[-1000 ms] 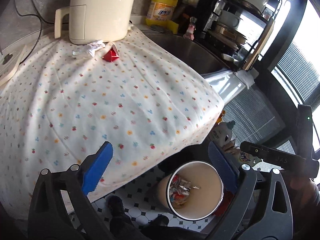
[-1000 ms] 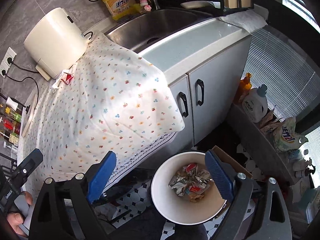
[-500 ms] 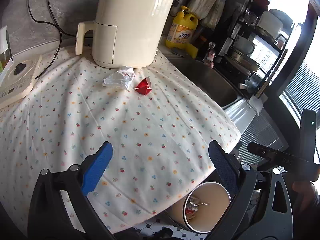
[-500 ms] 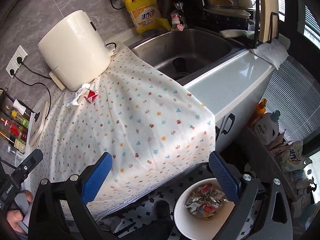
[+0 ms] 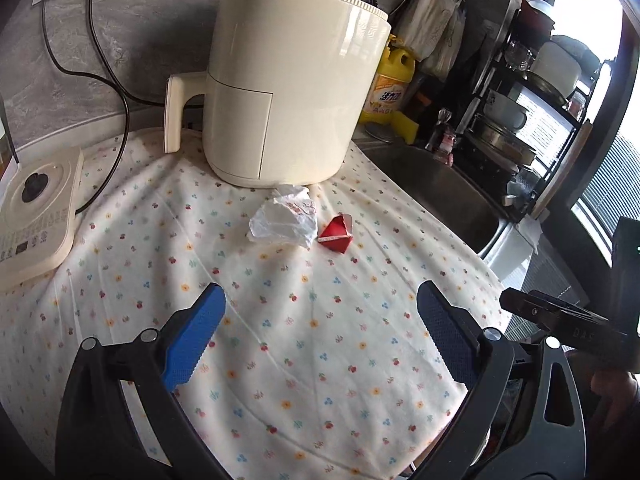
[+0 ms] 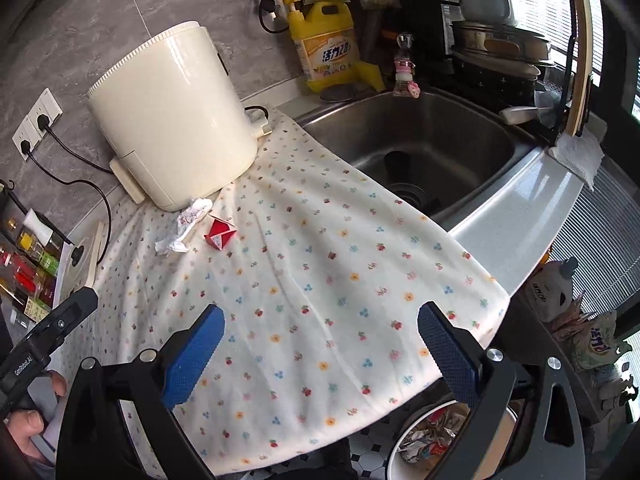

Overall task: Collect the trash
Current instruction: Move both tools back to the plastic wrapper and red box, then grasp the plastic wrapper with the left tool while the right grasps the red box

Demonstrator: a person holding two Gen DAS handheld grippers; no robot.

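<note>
A crumpled white wrapper [image 5: 285, 220] [image 6: 185, 225] and a folded red wrapper [image 5: 335, 234] [image 6: 220, 233] lie side by side on the flowered cloth [image 5: 280, 320] [image 6: 320, 280], just in front of the cream air fryer. My left gripper [image 5: 320, 336] hovers open over the cloth, well short of both pieces, with nothing between its blue pads. My right gripper [image 6: 320, 354] is open and empty too, above the cloth's near edge. The white trash bin [image 6: 404, 440], with wrappers inside, shows on the floor at the lower right of the right wrist view.
The cream air fryer [image 5: 292, 96] [image 6: 172, 120] stands at the back of the cloth. A steel sink [image 6: 420, 148], a yellow detergent jug [image 6: 324, 46] and a dish rack [image 5: 532, 112] are to the right. A flat white appliance [image 5: 36, 216] sits left. Cords run to wall sockets.
Both grippers have swung up from the floor bin to over the cloth. The air fryer and the two wrappers now sit nearer and more central. The bin has dropped out of the left view.
</note>
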